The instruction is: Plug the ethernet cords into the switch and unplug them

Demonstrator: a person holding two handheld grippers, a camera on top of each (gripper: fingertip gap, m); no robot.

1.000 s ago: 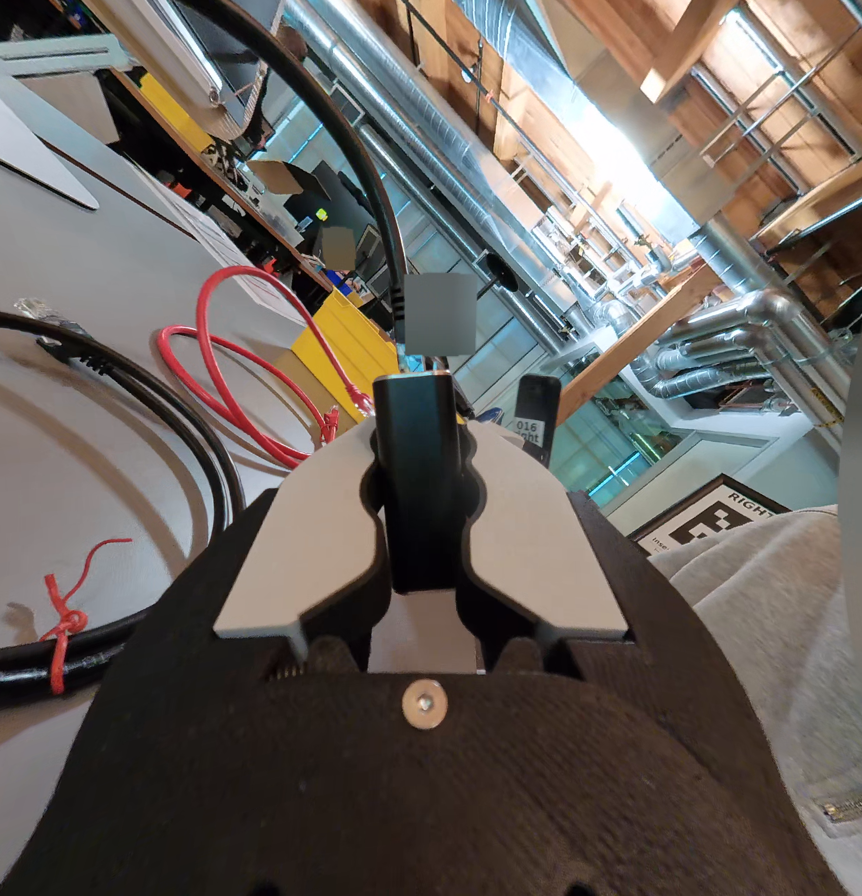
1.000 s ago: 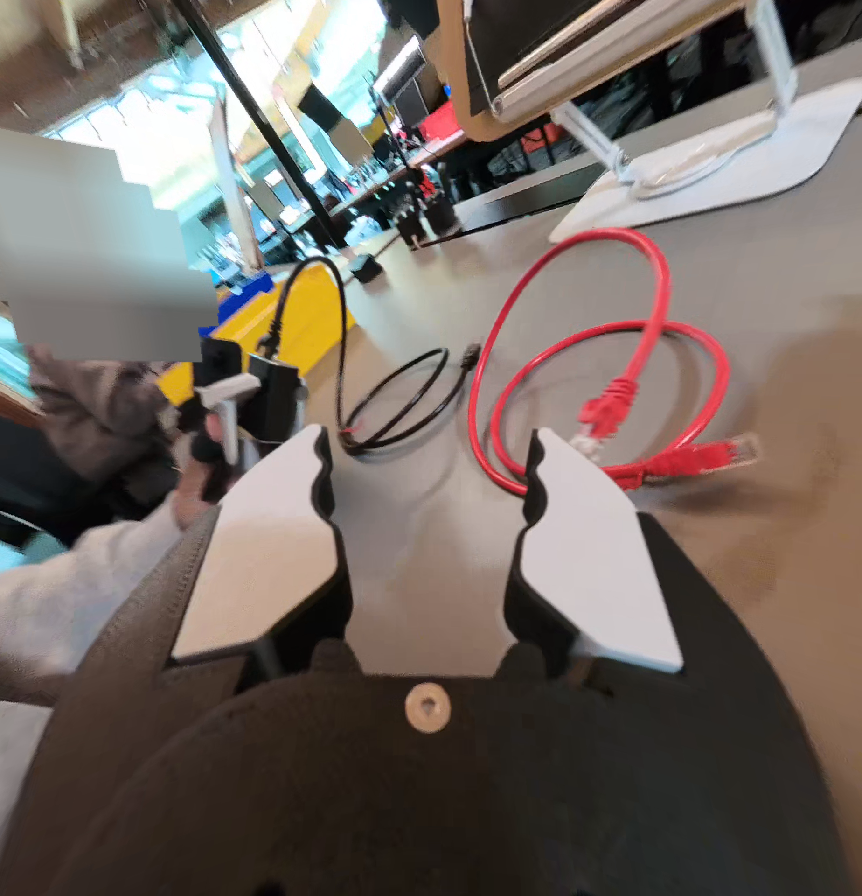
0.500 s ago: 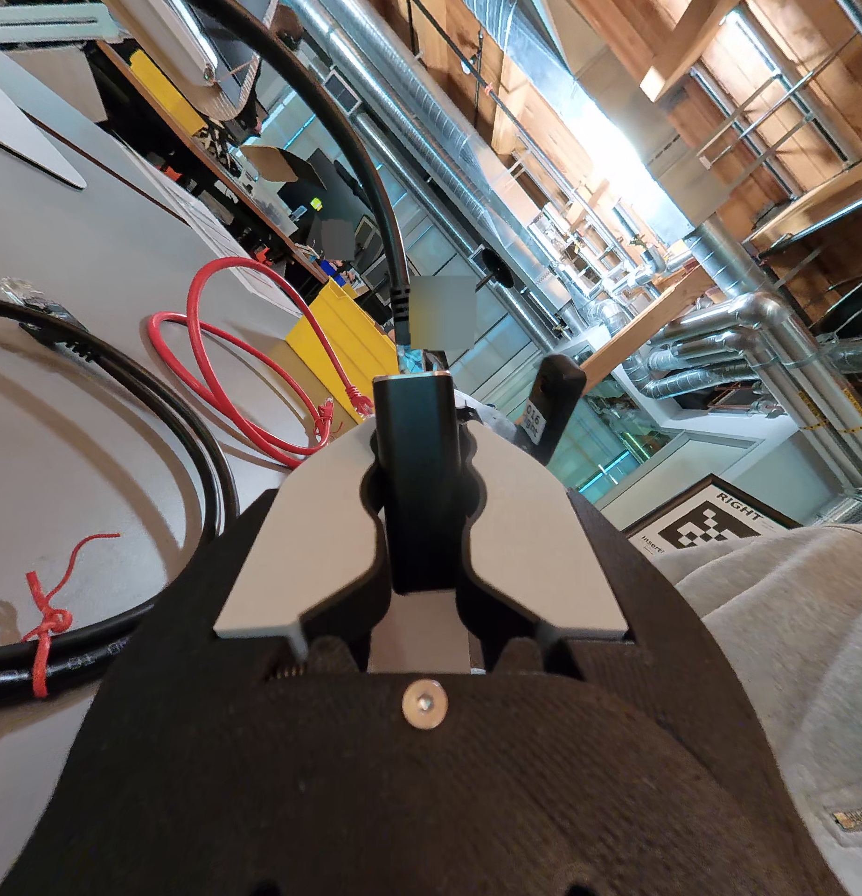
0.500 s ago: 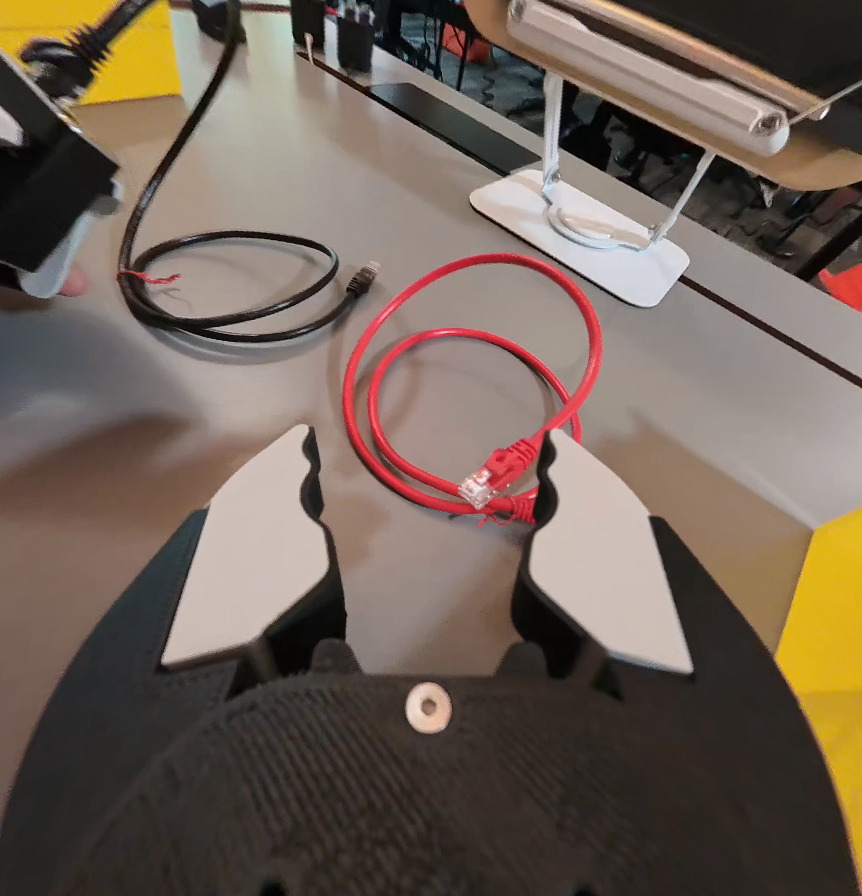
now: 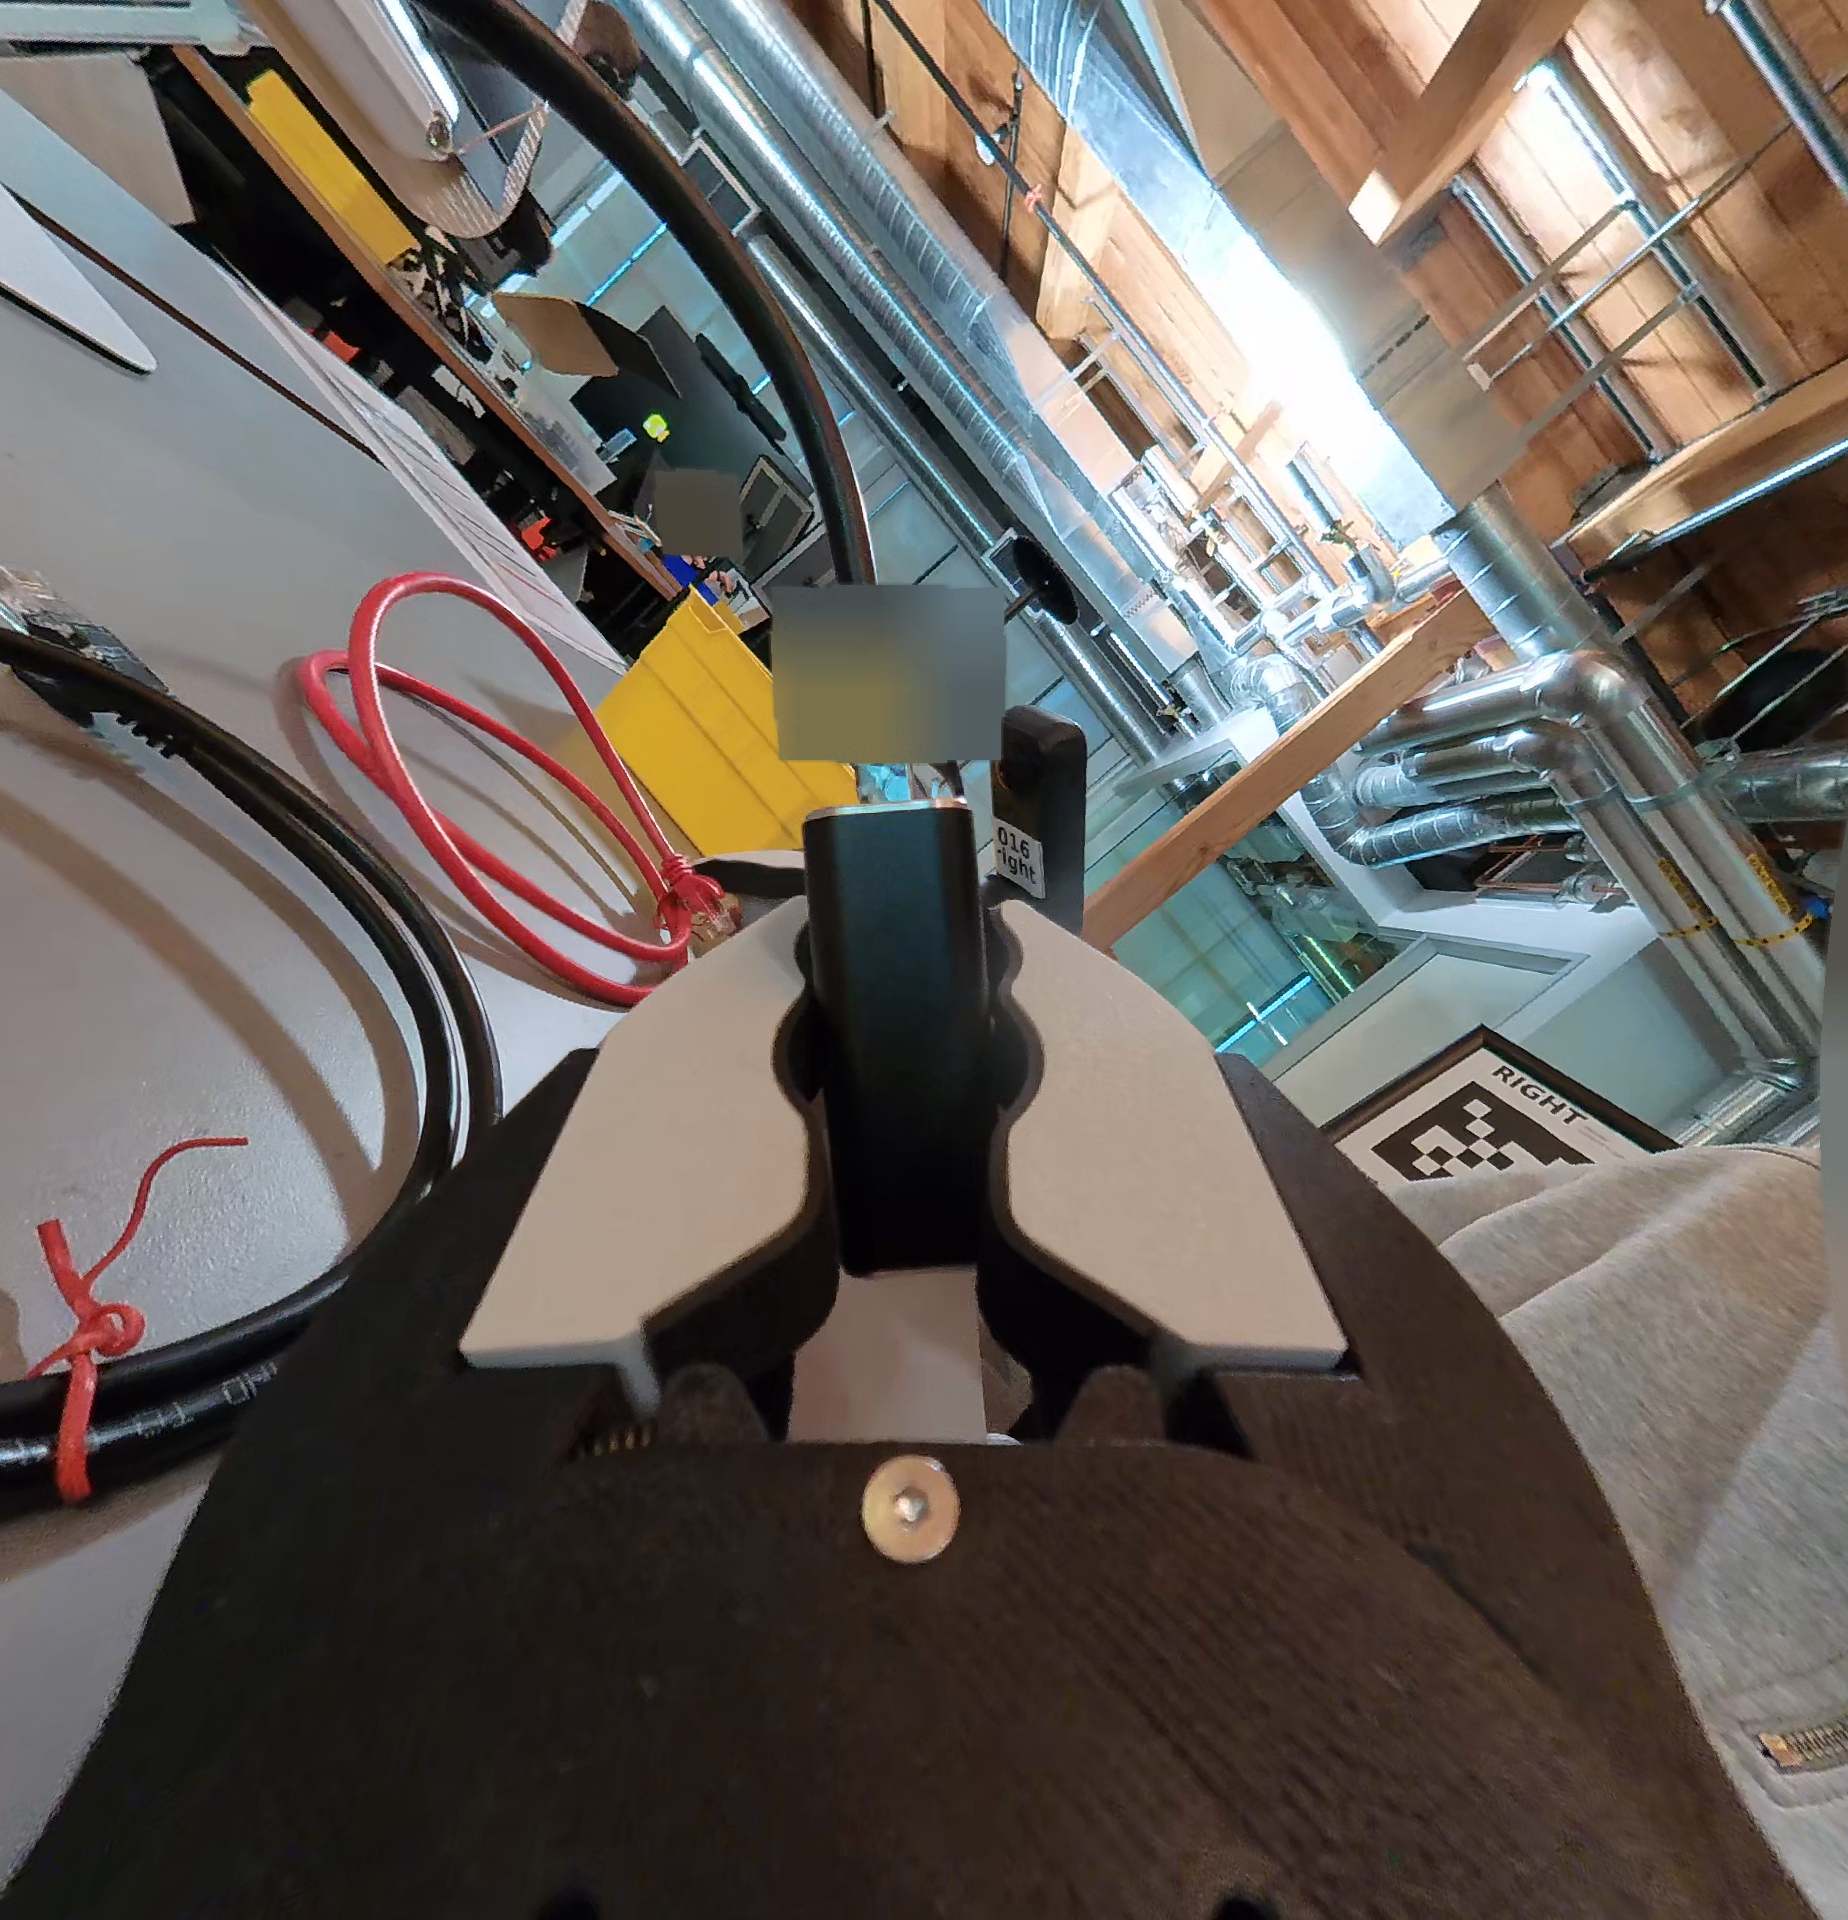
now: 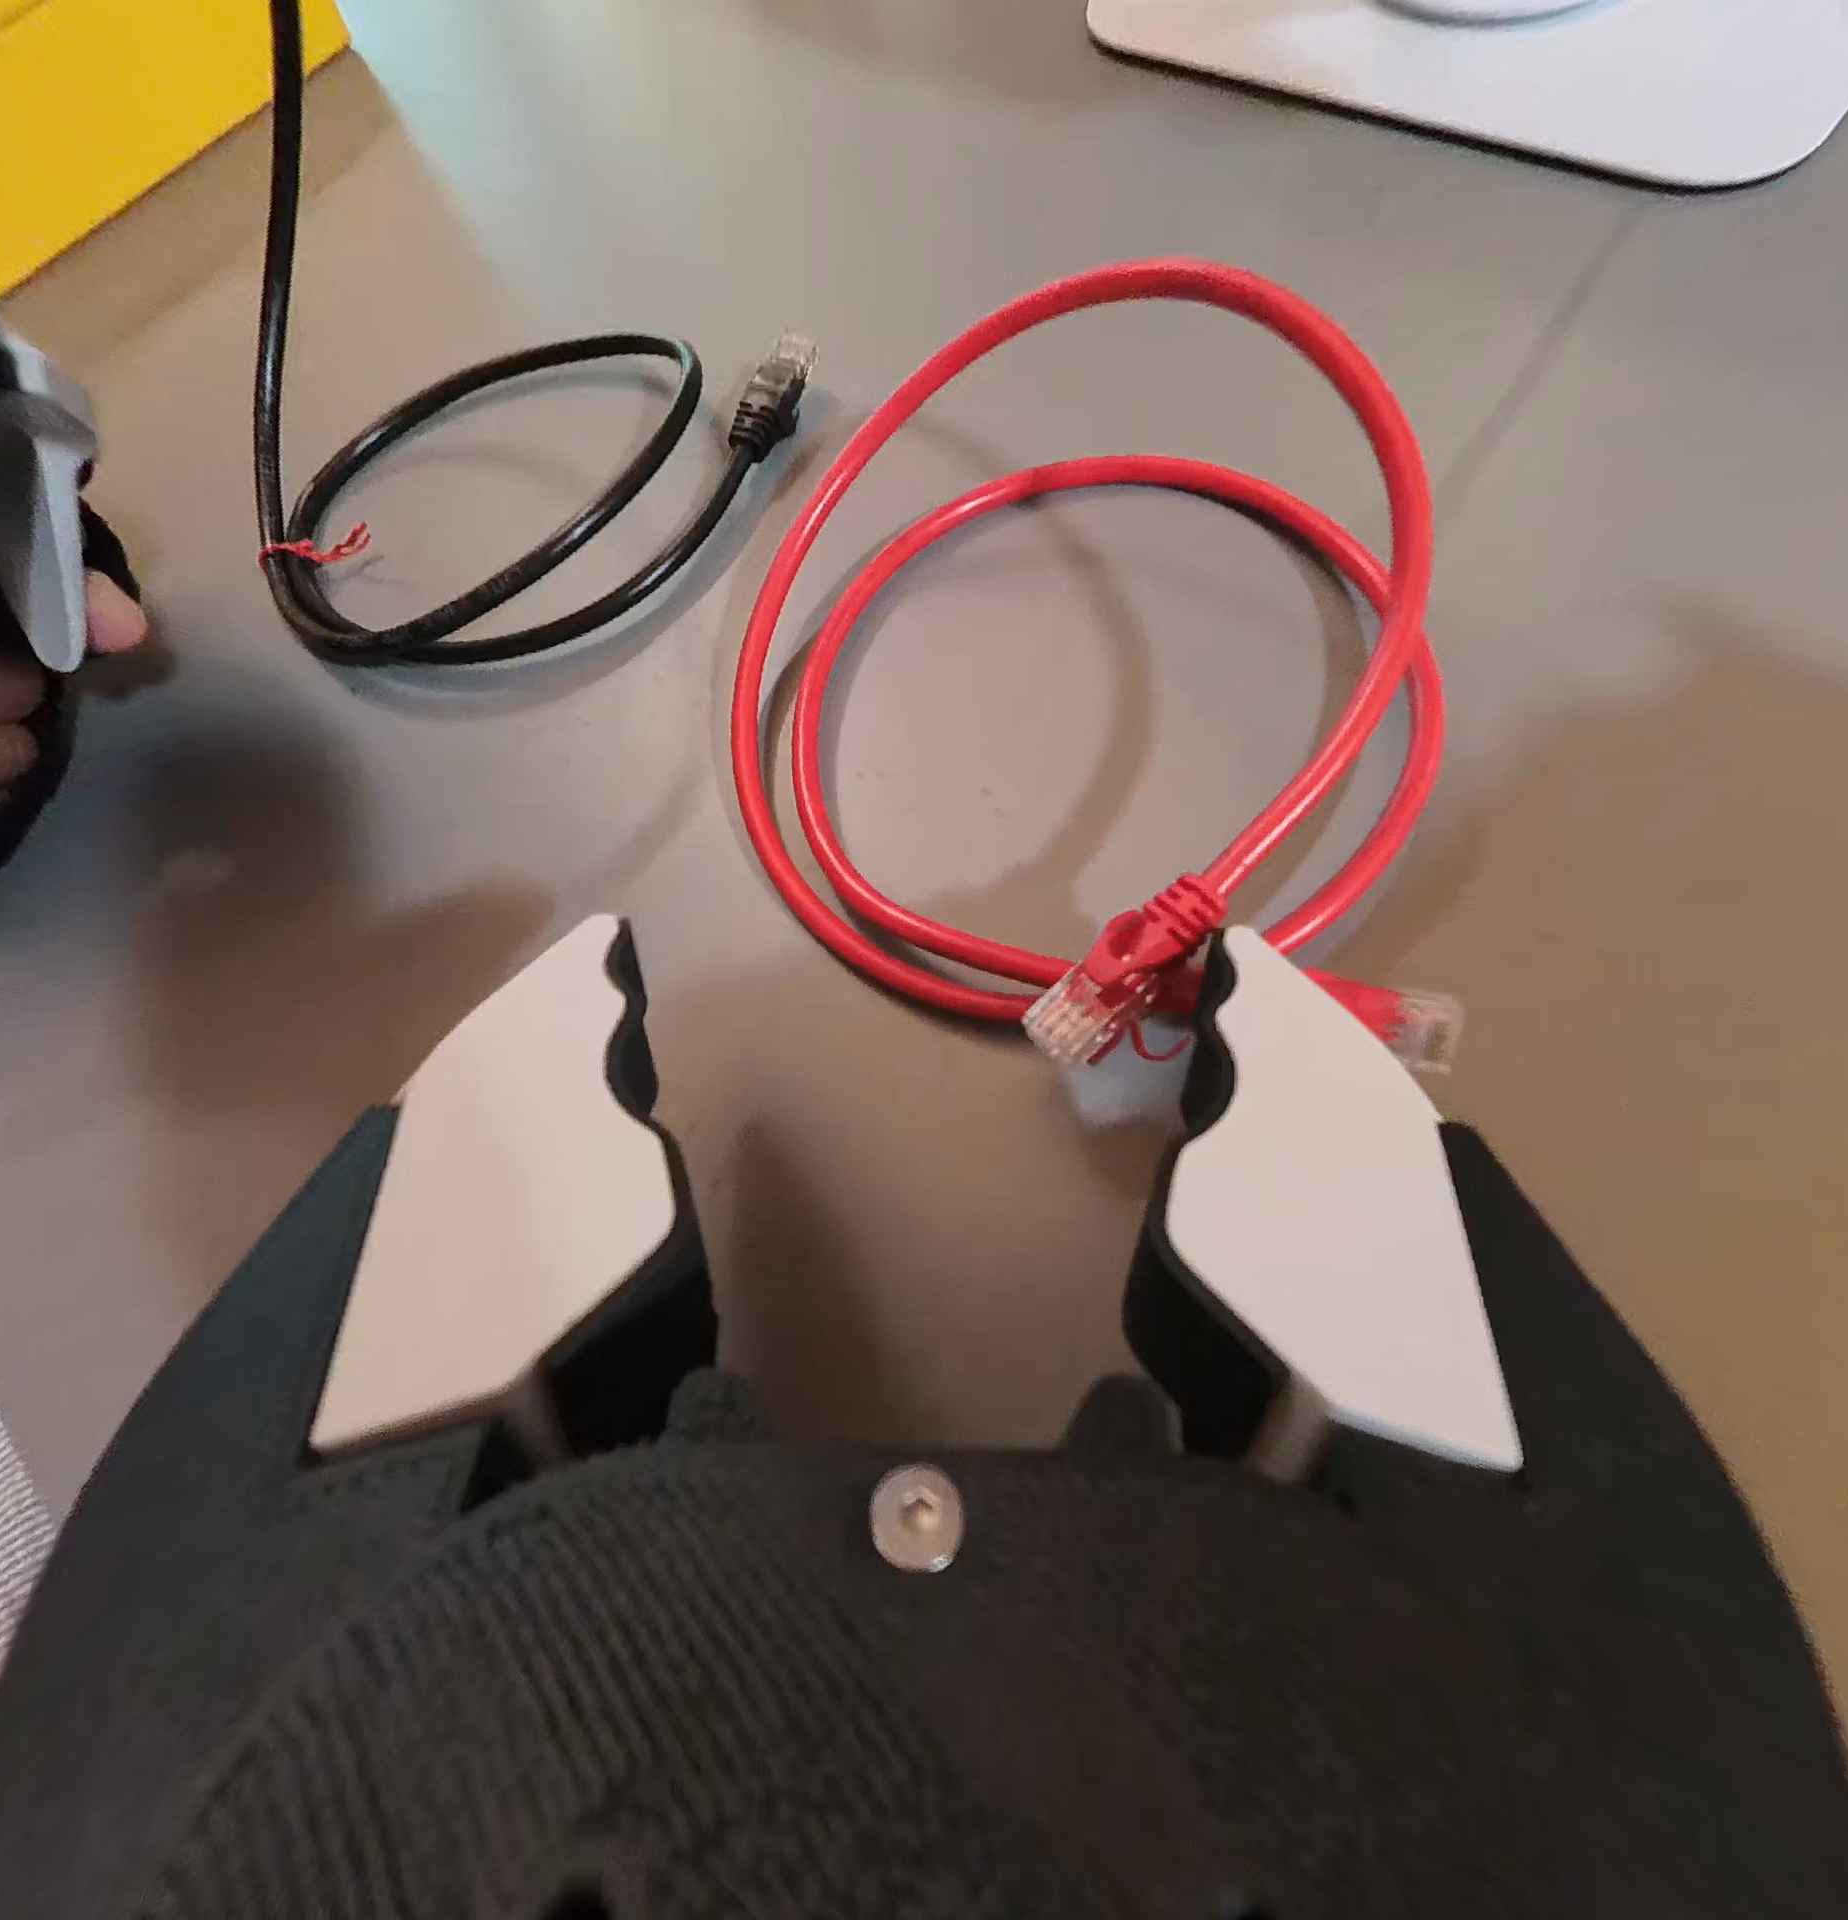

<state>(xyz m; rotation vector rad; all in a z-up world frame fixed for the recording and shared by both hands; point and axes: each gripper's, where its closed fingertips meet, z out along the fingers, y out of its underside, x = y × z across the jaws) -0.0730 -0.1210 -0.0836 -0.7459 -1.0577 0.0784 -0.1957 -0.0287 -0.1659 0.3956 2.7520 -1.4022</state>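
Observation:
My left gripper [image 5: 899, 987] is shut on a black box-shaped switch [image 5: 889, 1039] and holds it raised, edge-on; a black cord [image 5: 785, 343] runs up from its far end. A coiled red ethernet cord [image 6: 1096, 644] lies on the grey table [image 6: 1003, 156], also seen in the left wrist view [image 5: 484, 769]. Its clear plug [image 6: 1081, 1008] lies just ahead of my right gripper [image 6: 920, 997], which is open and empty, low over the table. A black ethernet cord [image 6: 525, 520] with a free plug [image 6: 769, 400] lies to the left.
A white monitor-stand base [image 6: 1522, 94] sits at the far right of the table. A yellow bin [image 6: 99, 114] stands beyond the table's far left edge. The left gripper's finger and the hand holding it [image 6: 37, 582] show at the left edge. A grey sleeve [image 5: 1626, 1403] is at right.
My right gripper has swung round and tilted down over the table, closing in on the red cord's plugs, still open. The left gripper keeps holding the switch, nearly still.

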